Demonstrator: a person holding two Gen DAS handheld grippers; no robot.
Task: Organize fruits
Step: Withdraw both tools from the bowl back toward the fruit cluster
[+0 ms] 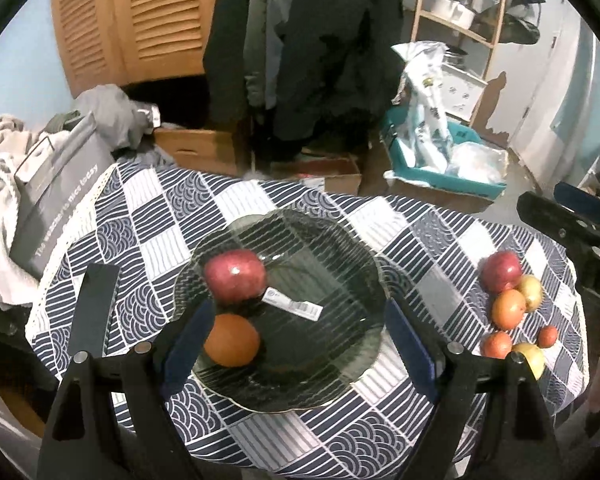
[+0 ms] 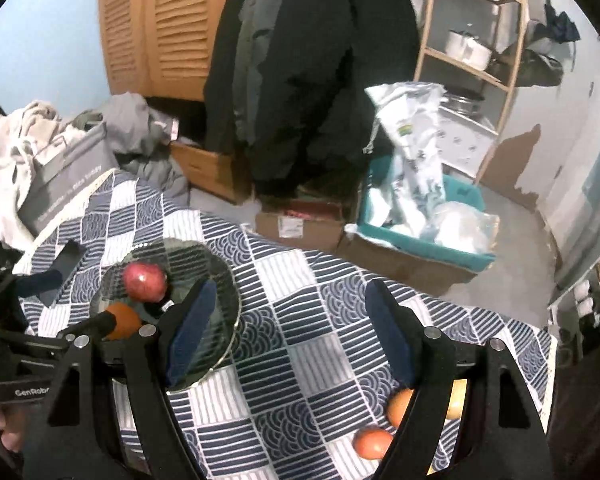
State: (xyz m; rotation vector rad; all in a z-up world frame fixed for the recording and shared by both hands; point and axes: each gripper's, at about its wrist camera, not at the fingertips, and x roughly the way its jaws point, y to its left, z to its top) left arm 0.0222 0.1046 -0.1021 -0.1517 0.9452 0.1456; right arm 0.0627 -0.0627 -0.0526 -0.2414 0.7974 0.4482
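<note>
Patterned table (image 1: 260, 200) carries a glass plate (image 1: 340, 248) holding a red apple (image 1: 235, 276) and an orange (image 1: 231, 340); six fruits (image 1: 510, 308) remain beside it. Left hand-held gripper (image 1: 300, 344) and right hand-held gripper (image 2: 288, 332) both gape empty.

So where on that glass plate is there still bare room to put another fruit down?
The glass plate is bare across its right half, past the barcode sticker. Its left side is crowded: the red apple sits behind the orange. The checked cloth is bare between the plate and the fruit pile.
</note>
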